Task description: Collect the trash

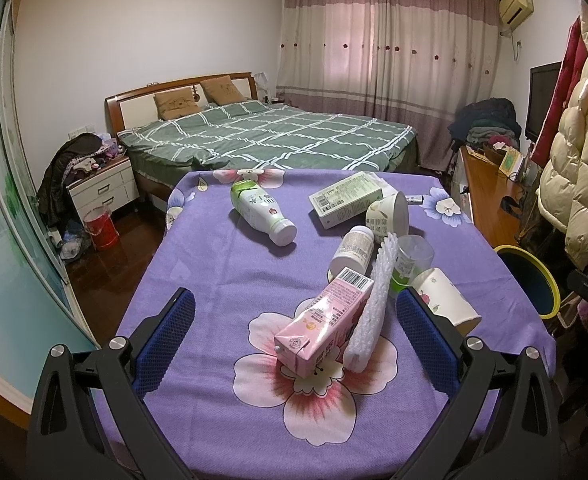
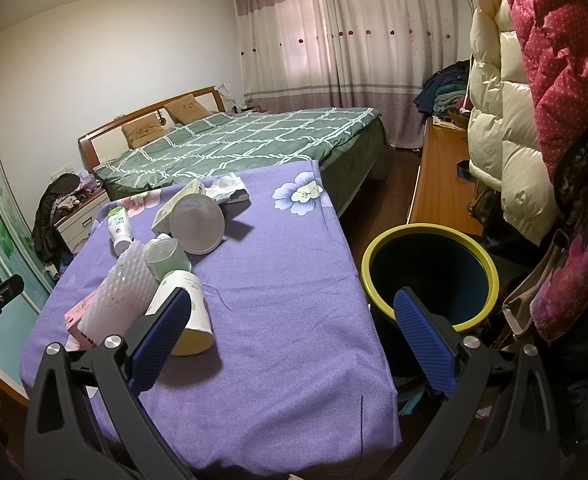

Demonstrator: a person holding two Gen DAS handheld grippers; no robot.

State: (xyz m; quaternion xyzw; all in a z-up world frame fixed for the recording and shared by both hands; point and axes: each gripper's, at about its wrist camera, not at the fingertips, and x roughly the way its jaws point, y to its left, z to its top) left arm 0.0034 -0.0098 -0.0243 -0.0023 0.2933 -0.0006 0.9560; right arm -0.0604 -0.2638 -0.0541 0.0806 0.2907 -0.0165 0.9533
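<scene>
While jaws gape, pink carton [image 1: 321,328] between left hand-held gripper [image 1: 294,316] fingers

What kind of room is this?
A lived-in bedroom, it seems: a made bed with a green checked cover, drawn curtains, and padded coats hanging at the side.

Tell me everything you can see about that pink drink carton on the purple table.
The pink carton is a small rectangular drink box, seemingly coated paperboard, with a barcode on its far end and a folded flap on the near end. It lies on its side on the flower-print purple tablecloth, with one end raised. A white foam net sleeve leans against its right side. It sits between the open left tongs, which do not touch it.
</scene>
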